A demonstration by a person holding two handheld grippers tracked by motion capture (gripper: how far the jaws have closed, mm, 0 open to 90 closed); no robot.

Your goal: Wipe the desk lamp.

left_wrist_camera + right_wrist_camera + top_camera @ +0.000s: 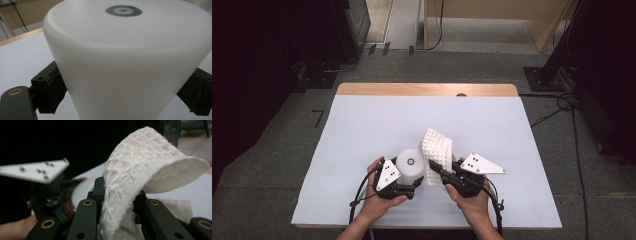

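Note:
A white, tapered, cup-like object stands near the table's front middle, with a grey ring on its top. My left gripper is shut on its lower part, one jaw on each side. My right gripper is shut on a white waffle-weave cloth, which arches up and droops over just right of the object. In the right gripper view the cloth rises from between the jaws and curls to the right.
The white table top has a wooden strip along its far edge. Beyond it are a grey floor, dark stands and cables. Both hands sit close to the table's front edge.

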